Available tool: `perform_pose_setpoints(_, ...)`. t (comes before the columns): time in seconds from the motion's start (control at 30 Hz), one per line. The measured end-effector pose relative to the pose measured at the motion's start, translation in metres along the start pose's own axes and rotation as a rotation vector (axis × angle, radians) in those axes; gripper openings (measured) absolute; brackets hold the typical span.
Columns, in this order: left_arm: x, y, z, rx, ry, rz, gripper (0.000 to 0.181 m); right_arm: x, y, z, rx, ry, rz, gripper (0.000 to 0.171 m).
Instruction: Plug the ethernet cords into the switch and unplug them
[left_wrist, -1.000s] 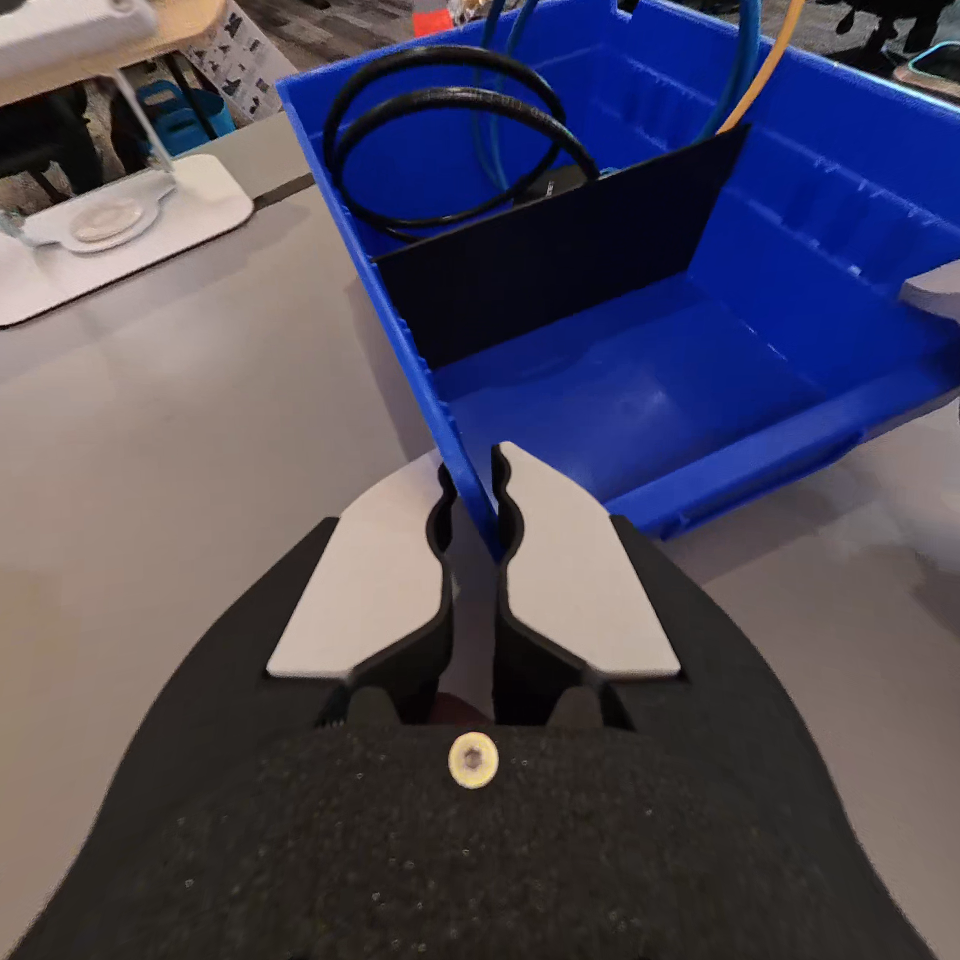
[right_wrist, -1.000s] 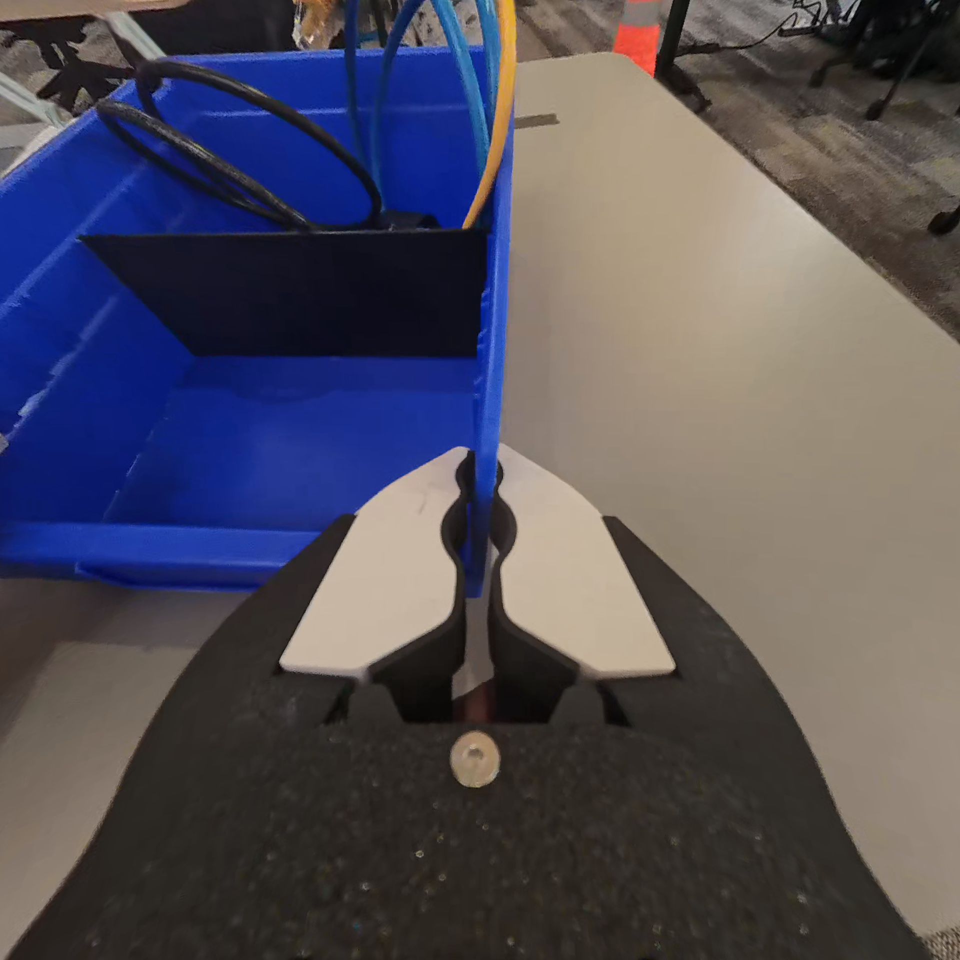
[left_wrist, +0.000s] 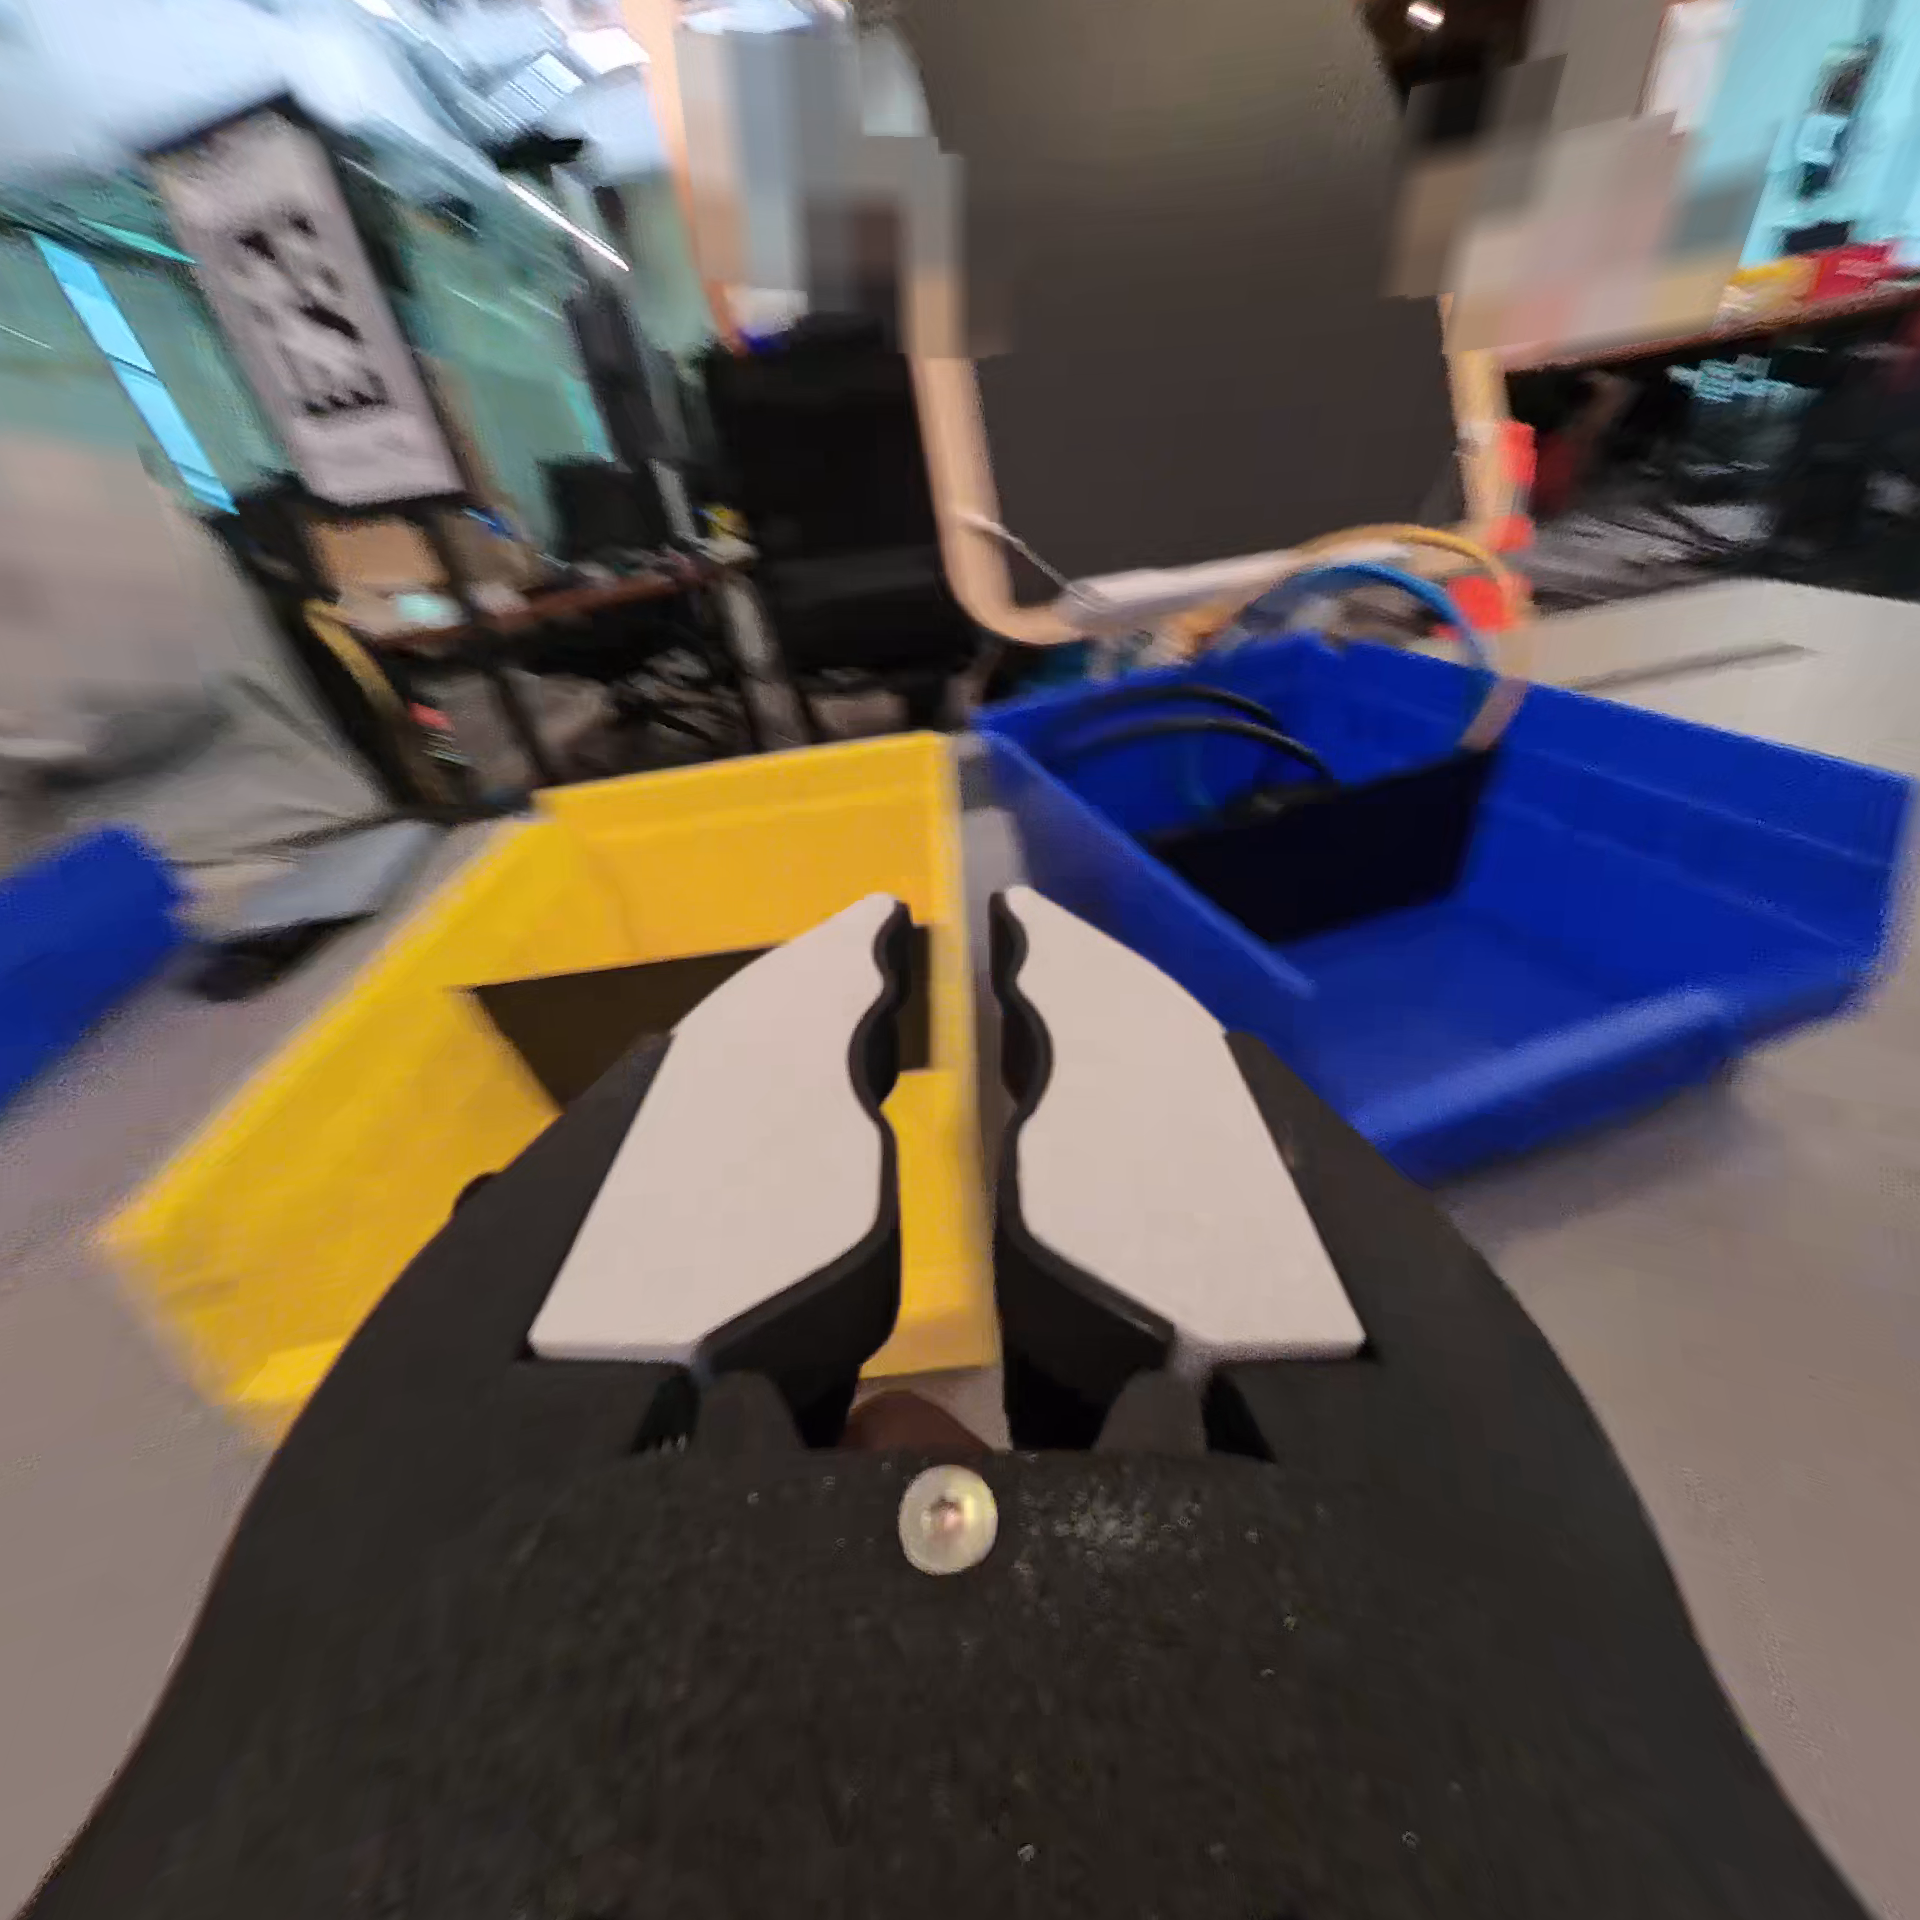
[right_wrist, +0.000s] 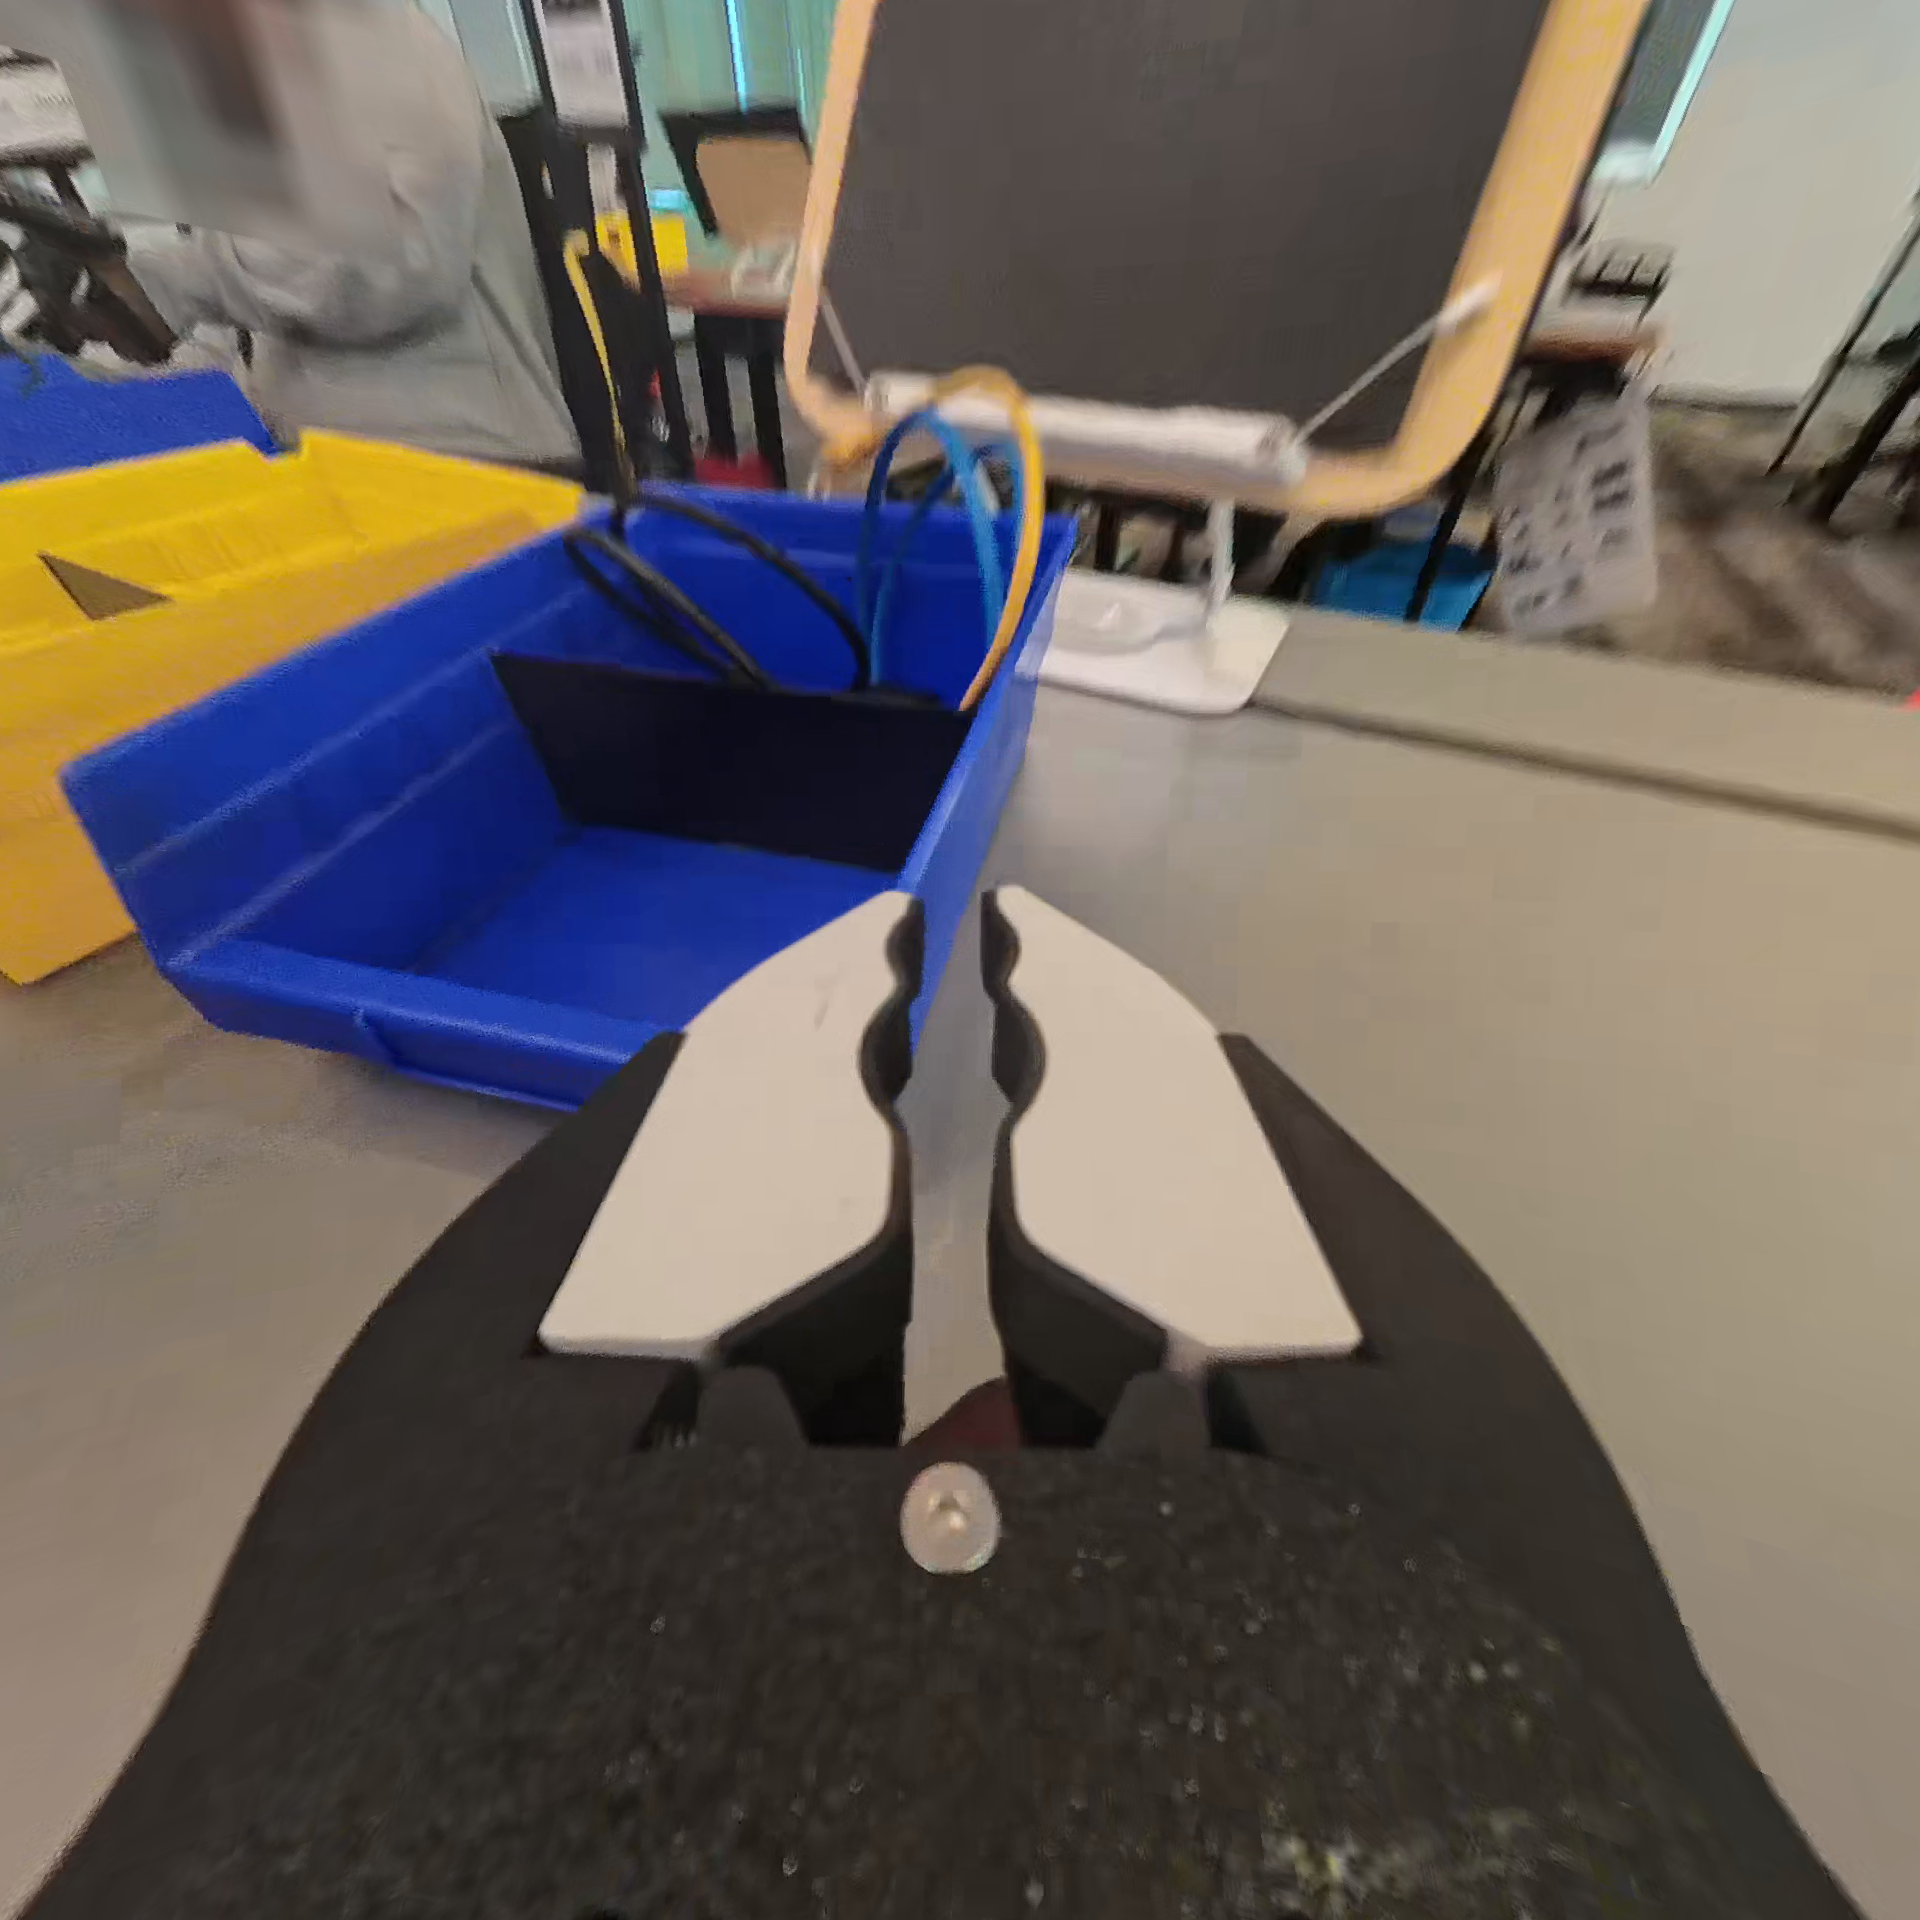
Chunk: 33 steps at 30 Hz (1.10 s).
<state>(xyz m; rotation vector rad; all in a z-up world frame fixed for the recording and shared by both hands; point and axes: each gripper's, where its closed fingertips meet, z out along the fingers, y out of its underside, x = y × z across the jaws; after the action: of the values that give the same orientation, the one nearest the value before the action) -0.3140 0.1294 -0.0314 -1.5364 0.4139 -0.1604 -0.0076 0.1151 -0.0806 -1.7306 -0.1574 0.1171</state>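
Ethernet cords (right_wrist: 940, 540) in black, blue and yellow loop up out of the back part of a blue bin (right_wrist: 343, 831), behind a dark divider (right_wrist: 727, 769) that stands across the bin. The switch itself I cannot make out; only a dark shape lies behind the divider in the left wrist view. The front part of the blue bin holds nothing. The blue bin stands on a grey counter (right_wrist: 1455, 987). Just beside the blue bin, on its left side, stands a yellow bin (left_wrist: 665, 862) with its own dark divider.

The left hand-held gripper (left_wrist: 948, 925) is in front of the yellow bin, its jaws parted by a narrow gap and holding nothing. The right hand-held gripper (right_wrist: 953, 914) is near the front right corner of the blue bin, also with a narrow gap and nothing between its fingers. Both views are blurred. Behind the blue bin stands a dark board with a light wooden frame (right_wrist: 1174, 187).
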Motion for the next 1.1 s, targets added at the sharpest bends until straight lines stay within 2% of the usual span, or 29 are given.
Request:
perform_pose_setpoints(0.07,-0.06,-0.002,-0.017,0.014,-0.142,0.017,0.009,0.001,-0.017,-0.011,0.044,-0.012,-0.036,0.003)
perform_pose_setpoints(0.17,-0.141,0.038,-0.03,-0.129,-0.228,-0.089,0.017,-0.01,-0.02,-0.016,0.046,-0.058,-0.079,0.0)
perform_pose_setpoints(0.27,-0.189,0.076,-0.031,-0.291,-0.225,-0.083,0.025,-0.032,-0.006,-0.018,0.014,-0.12,-0.126,0.0)
perform_pose_setpoints(0.33,-0.207,0.088,-0.023,-0.324,-0.199,-0.103,0.025,-0.056,-0.004,-0.024,0.022,-0.196,-0.174,0.0)
perform_pose_setpoints(0.43,-0.207,0.11,0.002,-0.391,-0.086,-0.151,0.03,-0.095,0.003,-0.038,0.031,-0.286,-0.328,0.0)
perform_pose_setpoints(0.5,-0.209,0.119,0.021,-0.415,-0.086,-0.155,0.029,-0.126,0.012,-0.05,0.029,-0.394,-0.366,0.0)
perform_pose_setpoints(0.6,-0.21,0.121,0.042,-0.388,-0.068,-0.187,0.008,-0.156,0.034,-0.063,-0.036,-0.485,-0.366,0.0)
perform_pose_setpoints(0.7,-0.2,0.122,0.05,-0.391,-0.001,-0.211,0.003,-0.175,0.055,-0.069,-0.114,-0.538,-0.339,0.0)
perform_pose_setpoints(0.77,-0.196,0.122,0.053,-0.393,-0.021,-0.231,0.003,-0.183,0.061,-0.067,-0.153,-0.543,-0.311,0.0)
perform_pose_setpoints(0.93,-0.185,0.121,0.046,-0.41,-0.076,-0.196,0.003,-0.224,0.042,-0.035,-0.162,-0.539,-0.227,0.0)
perform_pose_setpoints(1.1,-0.176,0.12,0.01,-0.458,-0.201,-0.243,0.003,-0.268,0.027,0.032,-0.217,-0.453,-0.052,0.0)
